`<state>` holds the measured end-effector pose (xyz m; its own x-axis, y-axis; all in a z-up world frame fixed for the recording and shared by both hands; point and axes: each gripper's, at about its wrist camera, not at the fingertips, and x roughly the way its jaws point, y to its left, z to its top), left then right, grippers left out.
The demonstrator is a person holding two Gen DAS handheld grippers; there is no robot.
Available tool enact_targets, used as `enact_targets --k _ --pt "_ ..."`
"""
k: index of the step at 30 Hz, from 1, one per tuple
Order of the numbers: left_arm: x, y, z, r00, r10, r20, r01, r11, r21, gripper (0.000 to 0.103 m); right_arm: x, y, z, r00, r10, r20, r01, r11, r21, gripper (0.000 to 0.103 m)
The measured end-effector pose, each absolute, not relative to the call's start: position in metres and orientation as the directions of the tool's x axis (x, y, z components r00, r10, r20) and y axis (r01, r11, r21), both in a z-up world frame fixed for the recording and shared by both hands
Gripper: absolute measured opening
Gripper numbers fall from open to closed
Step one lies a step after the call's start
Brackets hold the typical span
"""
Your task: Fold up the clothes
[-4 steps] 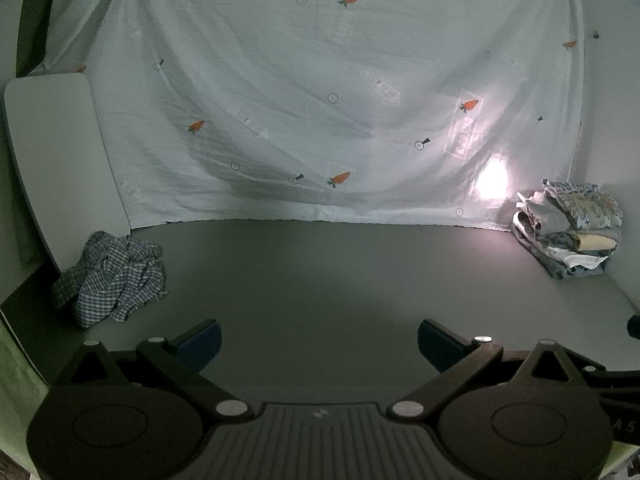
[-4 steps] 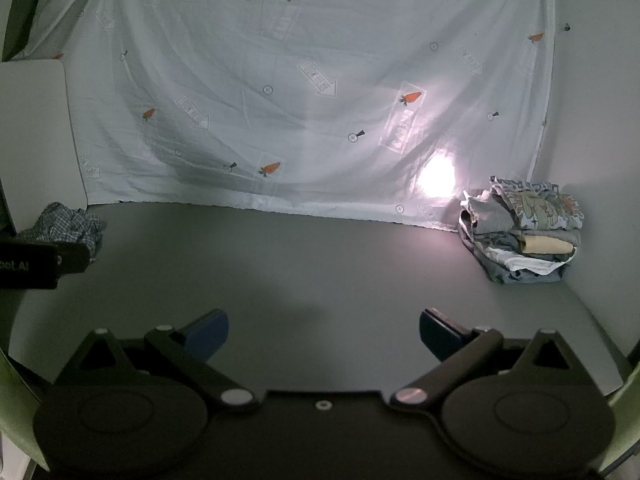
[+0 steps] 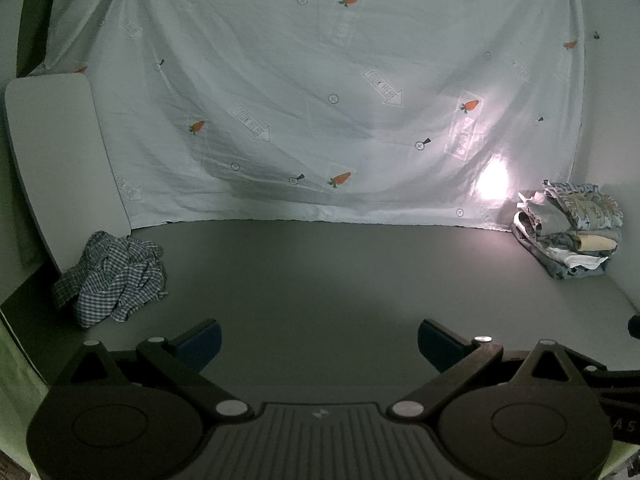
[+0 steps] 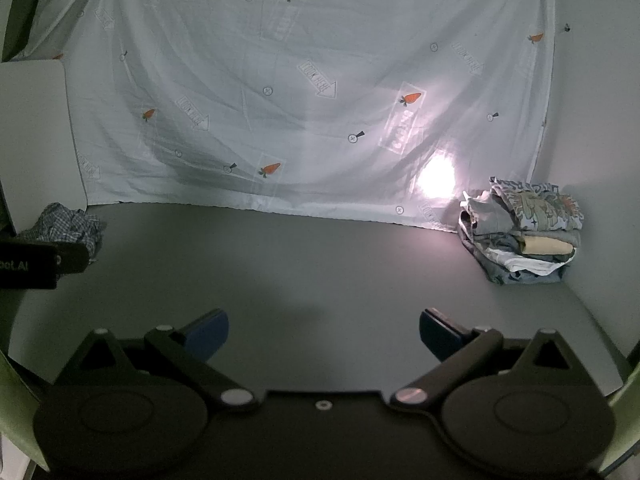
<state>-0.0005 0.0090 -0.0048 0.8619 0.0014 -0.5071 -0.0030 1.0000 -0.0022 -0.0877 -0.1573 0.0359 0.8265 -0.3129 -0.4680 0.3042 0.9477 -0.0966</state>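
A crumpled blue-and-white checked garment lies at the far left of the grey table. A stack of folded clothes sits at the far right corner. My left gripper hovers over the near middle of the table, open, nothing between its blue pads. My right gripper is likewise open and empty over the near table. Both stand well short of either pile. The left gripper's black body shows at the left edge of the right wrist view.
A pale sheet printed with carrots hangs behind the table, with a bright light spot low on the right. A white board leans at the left behind the checked garment. White wall closes the right side.
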Motion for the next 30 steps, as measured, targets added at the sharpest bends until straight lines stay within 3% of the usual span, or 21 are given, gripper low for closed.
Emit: enact_targets --k 30 --pt "-0.0009 0.0085 -0.0022 0.862 0.004 -0.507 -0.004 1.0 0.001 0.103 -0.0887 -0.1525 0.0323 0.826 -0.32 -0.463 0.309 0.945 -0.103 0.103"
